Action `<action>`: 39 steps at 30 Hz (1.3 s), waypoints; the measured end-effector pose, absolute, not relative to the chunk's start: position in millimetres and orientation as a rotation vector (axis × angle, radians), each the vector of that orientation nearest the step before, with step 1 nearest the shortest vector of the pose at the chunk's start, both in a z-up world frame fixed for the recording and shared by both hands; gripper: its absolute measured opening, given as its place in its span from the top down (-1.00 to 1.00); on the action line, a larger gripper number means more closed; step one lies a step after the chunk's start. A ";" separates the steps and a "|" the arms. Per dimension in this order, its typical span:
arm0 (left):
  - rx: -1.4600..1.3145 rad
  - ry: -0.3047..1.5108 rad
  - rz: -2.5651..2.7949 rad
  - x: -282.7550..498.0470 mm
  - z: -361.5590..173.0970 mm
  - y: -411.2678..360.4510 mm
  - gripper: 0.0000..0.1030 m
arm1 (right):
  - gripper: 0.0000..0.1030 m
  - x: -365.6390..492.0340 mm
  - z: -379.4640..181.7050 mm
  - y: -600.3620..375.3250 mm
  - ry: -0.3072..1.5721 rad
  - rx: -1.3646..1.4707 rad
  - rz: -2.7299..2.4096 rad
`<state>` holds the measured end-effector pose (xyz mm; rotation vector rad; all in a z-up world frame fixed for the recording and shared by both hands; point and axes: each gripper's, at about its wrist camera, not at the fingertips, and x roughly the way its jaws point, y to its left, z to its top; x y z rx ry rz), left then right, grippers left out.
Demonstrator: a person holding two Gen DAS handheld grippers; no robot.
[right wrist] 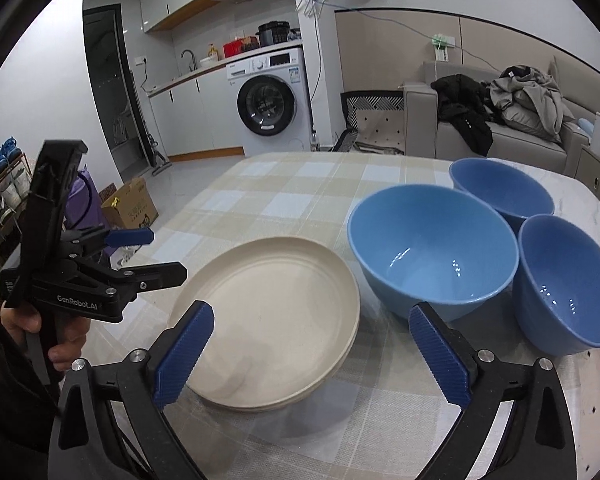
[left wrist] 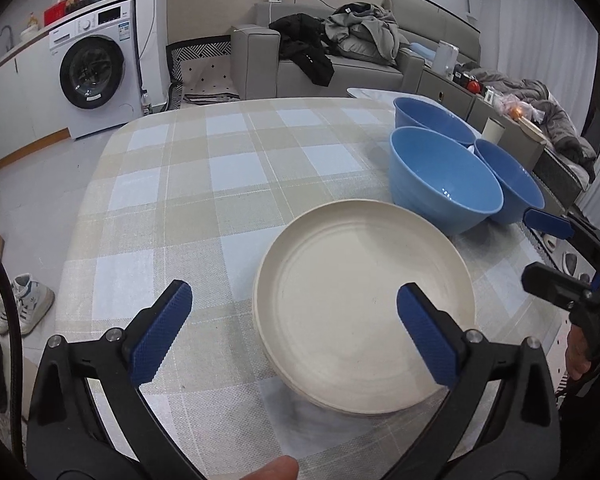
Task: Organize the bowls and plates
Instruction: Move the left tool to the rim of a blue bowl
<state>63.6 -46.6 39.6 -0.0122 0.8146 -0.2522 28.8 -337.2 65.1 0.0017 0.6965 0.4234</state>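
Note:
A stack of cream plates (left wrist: 352,280) (right wrist: 272,320) lies on the checked tablecloth, near the front. Three blue bowls stand upright, apart from each other and unstacked, to its right: a large one (left wrist: 444,184) (right wrist: 432,248), one behind it (left wrist: 428,116) (right wrist: 500,192) and one at the right (left wrist: 508,188) (right wrist: 564,284). My left gripper (left wrist: 296,334) (right wrist: 160,254) hangs open above the stack's left side, holding nothing. My right gripper (right wrist: 312,360) (left wrist: 540,252) hangs open above the stack's right edge, in front of the large bowl, also with nothing in it.
The table (left wrist: 220,168) has bare cloth to the left and behind the plates. A cream cup (left wrist: 493,130) stands beyond the bowls. Off the table are a sofa with clothes (left wrist: 340,40), a washing machine (right wrist: 268,104), shoes (left wrist: 24,300) and a cardboard box (right wrist: 134,204).

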 end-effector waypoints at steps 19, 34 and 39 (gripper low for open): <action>-0.051 0.742 -0.255 71.0 91.5 -79.0 -0.98 | -0.97 13.3 146.0 -416.1 0.526 0.168 0.356; -0.011 0.724 -0.316 128.6 129.3 -142.9 -0.98 | -0.97 34.0 205.1 -488.6 0.422 0.284 0.263; 0.001 0.732 -0.339 148.0 134.5 -163.7 -0.98 | -0.98 44.7 222.8 -518.0 0.405 0.353 0.226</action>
